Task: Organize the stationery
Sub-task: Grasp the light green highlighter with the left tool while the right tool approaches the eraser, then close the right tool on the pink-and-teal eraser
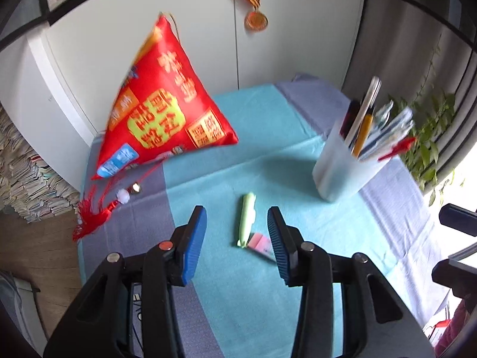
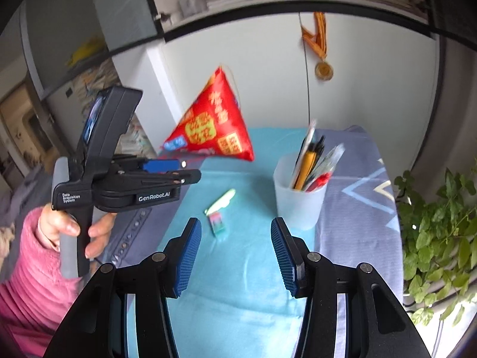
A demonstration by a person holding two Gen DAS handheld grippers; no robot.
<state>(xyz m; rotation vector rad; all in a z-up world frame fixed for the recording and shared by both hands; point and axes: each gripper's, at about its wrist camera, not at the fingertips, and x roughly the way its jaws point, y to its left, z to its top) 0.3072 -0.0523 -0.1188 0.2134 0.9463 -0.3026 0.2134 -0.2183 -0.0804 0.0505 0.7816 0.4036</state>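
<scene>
A pale green pen (image 1: 246, 218) (image 2: 220, 200) lies on the teal cloth, with a small pink and teal eraser (image 1: 263, 245) (image 2: 217, 222) at its near end. A frosted plastic cup (image 1: 340, 167) (image 2: 298, 194) holds several pens and rulers to the right. My left gripper (image 1: 237, 223) hovers above the pen and eraser, open, with nothing between its blue pads. In the right wrist view the left gripper (image 2: 167, 168) shows from the side, held by a hand in a pink sleeve. My right gripper (image 2: 235, 238) is open and holds nothing, nearer than the eraser and left of the cup.
A red pyramid-shaped cushion (image 1: 167, 101) (image 2: 214, 125) with a red tassel (image 1: 92, 214) stands at the back left of the cloth-covered table (image 1: 238, 313). White cabinet doors with a hanging medal (image 1: 255, 20) lie behind. A leafy plant (image 2: 438, 238) is at the right edge.
</scene>
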